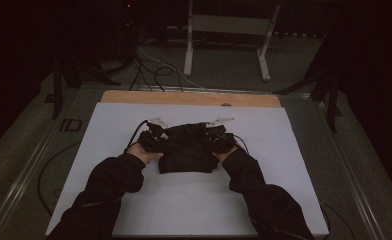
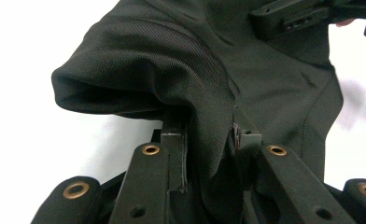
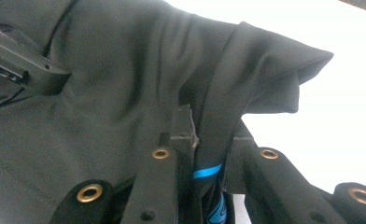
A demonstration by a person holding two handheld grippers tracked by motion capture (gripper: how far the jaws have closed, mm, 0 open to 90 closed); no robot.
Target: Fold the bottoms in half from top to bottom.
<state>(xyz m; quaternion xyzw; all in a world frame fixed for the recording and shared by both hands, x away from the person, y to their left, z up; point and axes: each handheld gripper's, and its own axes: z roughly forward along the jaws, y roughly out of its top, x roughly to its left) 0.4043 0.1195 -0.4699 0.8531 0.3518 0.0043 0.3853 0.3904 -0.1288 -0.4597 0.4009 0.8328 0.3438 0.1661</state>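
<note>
A black garment lies bunched in the middle of a white sheet on the table. My left gripper is shut on the garment's left edge, my right gripper on its right edge. In the left gripper view a thick fold of black cloth is pinched between the jaws, and the other gripper's jaw shows at the top. The right gripper view has the black cloth clamped between its jaws, with a blue stripe low between them, and the other gripper's jaw at the left.
A bare wooden strip of tabletop runs along the sheet's far edge. Beyond the table, cables lie on the floor near a white metal stand. The person's dark sleeves reach in from the bottom.
</note>
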